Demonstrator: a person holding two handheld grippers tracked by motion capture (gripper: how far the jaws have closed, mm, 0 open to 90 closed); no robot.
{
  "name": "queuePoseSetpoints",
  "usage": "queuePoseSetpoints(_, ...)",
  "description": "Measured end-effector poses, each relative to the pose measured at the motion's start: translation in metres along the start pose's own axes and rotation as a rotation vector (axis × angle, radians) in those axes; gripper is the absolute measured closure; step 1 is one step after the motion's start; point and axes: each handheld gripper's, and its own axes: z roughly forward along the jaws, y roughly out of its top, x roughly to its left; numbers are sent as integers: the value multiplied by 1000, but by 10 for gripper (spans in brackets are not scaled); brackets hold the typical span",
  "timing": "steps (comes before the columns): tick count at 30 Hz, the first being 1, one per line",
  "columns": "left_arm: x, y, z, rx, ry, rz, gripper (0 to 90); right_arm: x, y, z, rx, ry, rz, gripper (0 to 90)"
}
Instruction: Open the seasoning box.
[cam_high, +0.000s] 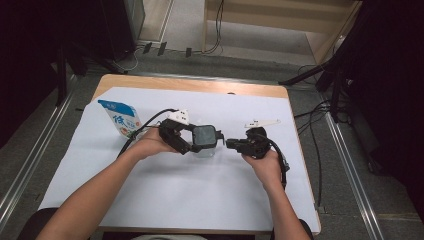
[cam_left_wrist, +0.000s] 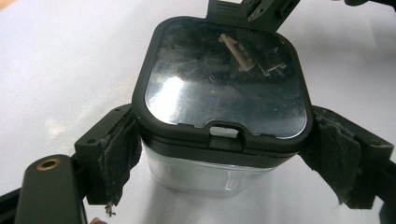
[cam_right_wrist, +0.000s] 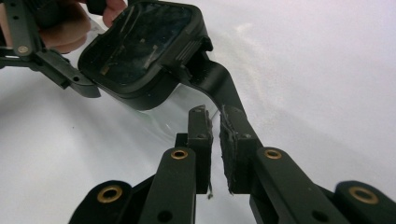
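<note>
Standing mid-table, the container (cam_high: 204, 142) is clamped at its sides by the left gripper (cam_high: 200, 141); its handle (cam_right_wrist: 215, 86) is pinched by the right gripper (cam_high: 231, 143). Bare sheet (cam_high: 200, 195) lies all round.

Clear shiny plastic box (cam_left_wrist: 205, 175) with glossy black lid (cam_left_wrist: 223, 77), rough worn foam pads (cam_left_wrist: 122, 151) on matt black claw, smooth white desk (cam_high: 200, 195) cover

The high view looks down from above; both gripper views sit close, sharing the lidded container (cam_high: 204, 138).
</note>
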Motion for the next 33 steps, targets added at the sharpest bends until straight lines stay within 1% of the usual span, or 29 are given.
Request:
queuePoseSetpoints(1,0,0,0,-4,-4,2,162,0,0,0,0,-2,0,845)
queuePoseSetpoints(2,0,1,-1,-8,4,2,163,-1,0,0,-2,-2,1,846)
queuePoseSetpoints(3,0,1,-2,-2,3,5,164,-1,0,-1,-3,-3,2,850)
queuePoseSetpoints(7,-2,3,-2,-5,10,6,166,-2,0,-1,-4,-2,4,858)
queuePoseSetpoints(11,-3,4,-4,-16,13,10,167,-2,0,-1,-3,-1,3,859)
queuePoseSetpoints(15,-4,5,-6,-17,20,11,168,-2,0,-1,-5,-2,3,862)
queuePoseSetpoints(18,-4,6,-8,-21,12,-1,167,-2,0,-1,-5,-2,7,862)
queuePoseSetpoints(19,-3,7,-8,-17,6,0,168,-2,0,-1,-7,-1,6,861)
queuePoseSetpoints(23,-3,8,-10,-20,7,2,167,-3,0,-1,-10,0,7,861)
queuePoseSetpoints(25,-4,9,-12,-29,6,-3,167,-3,0,-1,-11,2,11,874)
queuePoseSetpoints(27,-4,10,-14,-27,6,1,169,-4,1,1,-16,-1,10,890)
queuePoseSetpoints(29,-3,10,-15,-25,2,0,172,-5,1,2,-20,-4,32,900)
queuePoseSetpoints(30,-3,10,-16,-28,7,-2,175,-5,2,3,-21,-7,32,900)
queuePoseSetpoints(33,-3,11,-20,-43,1,-14,189,-5,5,7,-30,-23,18,900)
